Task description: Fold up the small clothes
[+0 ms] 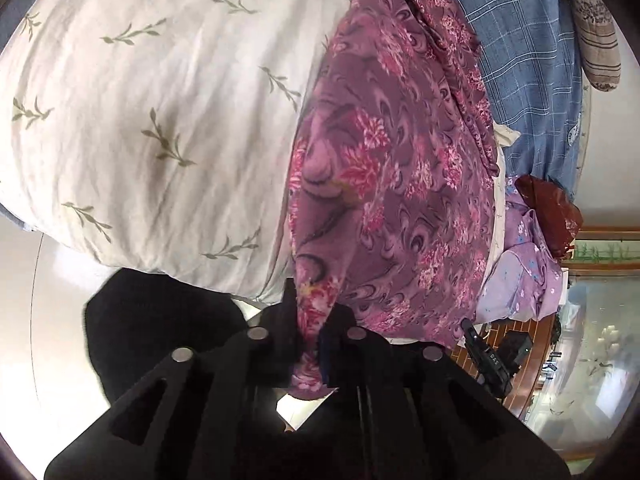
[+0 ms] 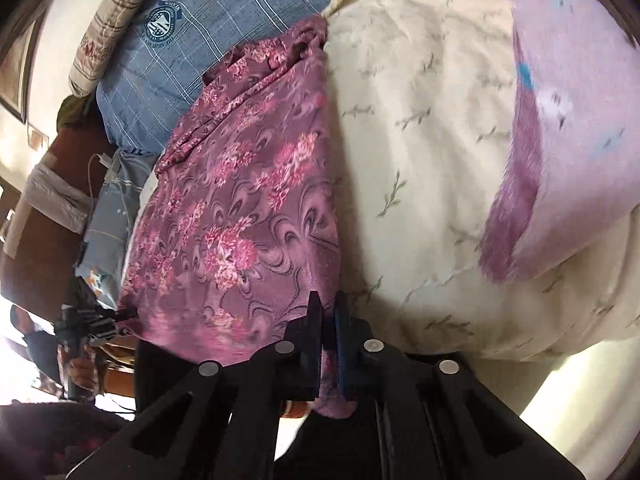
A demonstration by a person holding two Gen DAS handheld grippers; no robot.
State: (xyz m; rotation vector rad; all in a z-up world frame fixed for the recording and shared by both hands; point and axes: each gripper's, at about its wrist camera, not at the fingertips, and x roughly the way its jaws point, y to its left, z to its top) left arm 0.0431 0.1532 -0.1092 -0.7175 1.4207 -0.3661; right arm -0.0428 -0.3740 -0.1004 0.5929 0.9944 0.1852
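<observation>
A purple garment with pink flowers point(image 1: 384, 168) lies stretched over a white bedsheet printed with green sprigs point(image 1: 140, 92). My left gripper point(image 1: 316, 320) is shut on one near corner of it, and the cloth hangs down between the black fingers. In the right wrist view the same flowered garment point(image 2: 240, 208) runs away from me, and my right gripper point(image 2: 328, 312) is shut on its other near corner, a fold of cloth bunched below the pads. The garment's far end is gathered in folds near a blue pillow.
A blue checked pillow point(image 1: 520, 60) with a round crest lies beyond the garment. Lilac flowered clothes point(image 1: 524, 264) and a dark red bag point(image 1: 552, 208) sit at the bed's edge. A pink-purple cloth point(image 2: 568, 120) lies on the sheet. A person's hand with a device point(image 2: 80, 364) shows at left.
</observation>
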